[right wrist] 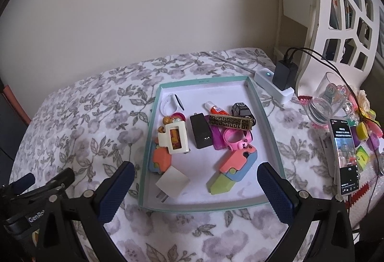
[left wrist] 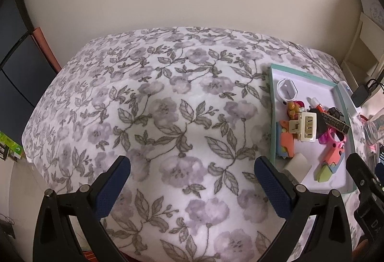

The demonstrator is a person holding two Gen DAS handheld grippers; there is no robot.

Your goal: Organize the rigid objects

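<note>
A shallow teal-rimmed box lid (right wrist: 271, 132) lies on the floral cloth and holds several small objects: a cream hair claw (right wrist: 176, 138), a black charger (right wrist: 201, 131), a gold patterned bar (right wrist: 230, 122), a pink ring toy (right wrist: 236, 139), two orange-and-blue toy blocks (right wrist: 236, 162), a white plug (right wrist: 171, 181), a glue tube (right wrist: 214, 108). My right gripper (right wrist: 195, 186) is open and empty, hovering over the lid's near edge. My left gripper (left wrist: 192, 181) is open and empty above bare cloth, left of the lid (left wrist: 272, 103).
A white power strip (right wrist: 276, 84) with a black adapter (right wrist: 284, 75) lies behind the lid. A glass jar (right wrist: 326, 103), a phone (right wrist: 344, 156) and colourful trinkets (right wrist: 362, 135) sit to the right. A white shelf (right wrist: 336, 10) stands at the back right.
</note>
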